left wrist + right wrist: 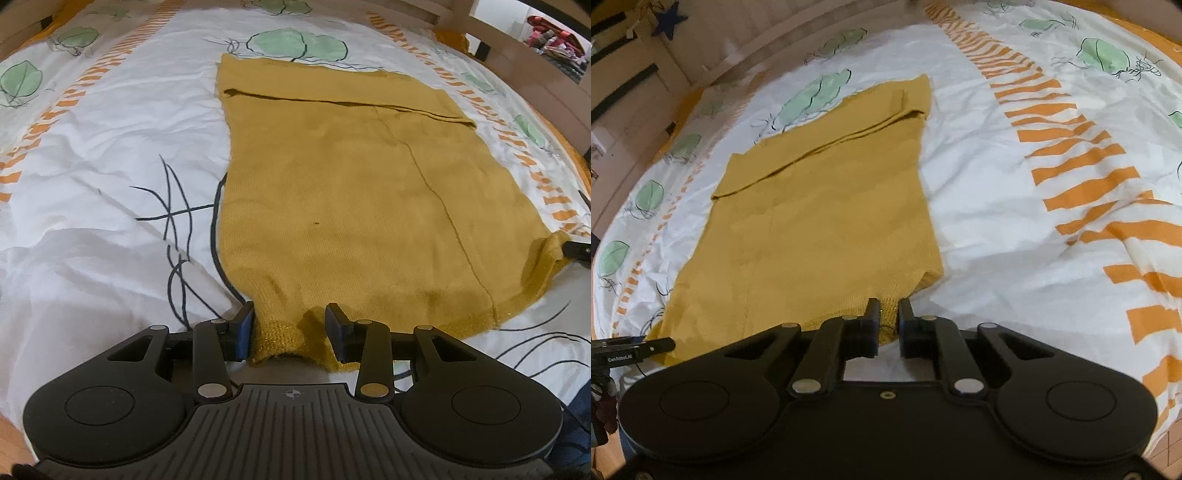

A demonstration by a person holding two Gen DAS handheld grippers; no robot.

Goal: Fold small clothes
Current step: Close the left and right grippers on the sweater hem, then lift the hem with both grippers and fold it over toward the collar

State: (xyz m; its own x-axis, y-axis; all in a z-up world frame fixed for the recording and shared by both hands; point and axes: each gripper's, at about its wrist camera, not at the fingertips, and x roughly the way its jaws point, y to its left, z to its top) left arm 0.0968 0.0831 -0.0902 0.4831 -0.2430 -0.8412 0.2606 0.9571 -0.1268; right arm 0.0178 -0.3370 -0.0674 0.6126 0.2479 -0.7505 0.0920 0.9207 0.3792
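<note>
- Sweater (332,192), mustard knit: flat on bedspread (110,147), top part folded over in a band at the far end, ribbed hem nearest both cameras.
- Left gripper (290,332): at the hem's left corner; bunched ribbing between the jaws, left blue pad touching the knit, right pad beside it; jaws part-way closed around the cloth, firm pinch not certain.
- Right gripper (888,319): at the hem's right corner; jaws nearly together, clamped on a thin edge of ribbing.
- Bedspread: white, with green leaf prints, dark line drawing, orange dashed stripes; creased around the sweater.
- Left view only: vertical seam line down the sweater, small dark speck on the knit, bed frame (517,59) at upper right, right gripper's tip at the hem's far corner, right edge of picture.
- Right view only: broad orange stripes to the right, wall with dark blue star (670,18) at upper left, left gripper's black arm with white lettering at lower left.
</note>
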